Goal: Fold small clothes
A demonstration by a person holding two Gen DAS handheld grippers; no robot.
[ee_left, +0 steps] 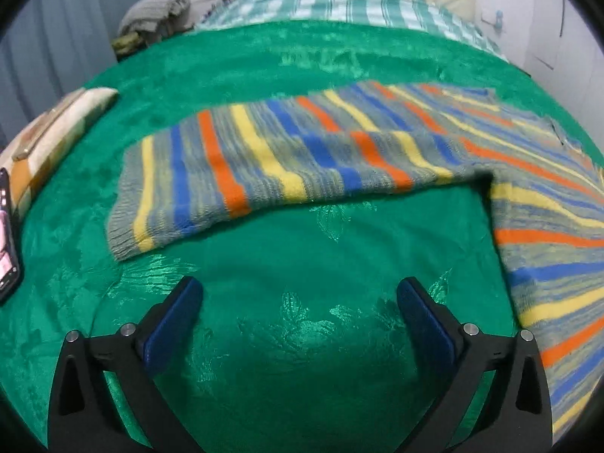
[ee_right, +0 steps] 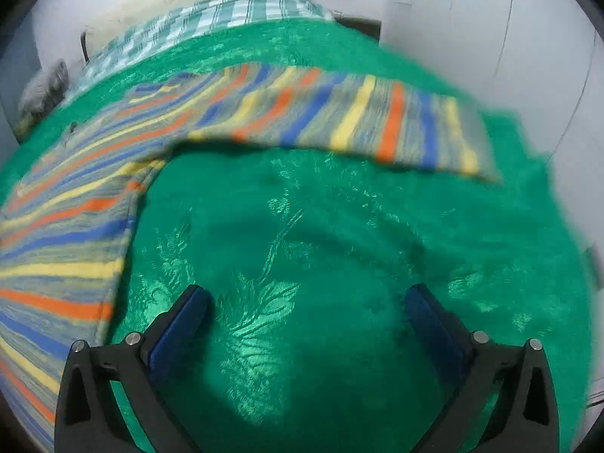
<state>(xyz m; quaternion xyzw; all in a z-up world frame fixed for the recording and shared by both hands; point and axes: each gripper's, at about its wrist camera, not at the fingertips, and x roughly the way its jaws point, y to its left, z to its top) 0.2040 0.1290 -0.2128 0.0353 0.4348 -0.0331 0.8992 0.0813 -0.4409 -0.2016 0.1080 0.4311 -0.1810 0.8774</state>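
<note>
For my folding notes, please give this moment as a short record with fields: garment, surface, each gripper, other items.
garment: striped knit sweater, spread flat, both sleeves out to the sides
surface: green plush blanket on a bed
left gripper: open, empty, short of the left sleeve
right gripper: open, empty, short of the right sleeve
other items: phone and patterned pillow at the left edge

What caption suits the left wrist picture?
Open left gripper hovers above a green blanket, facing a striped sweater with one sleeve outstretched.
</note>
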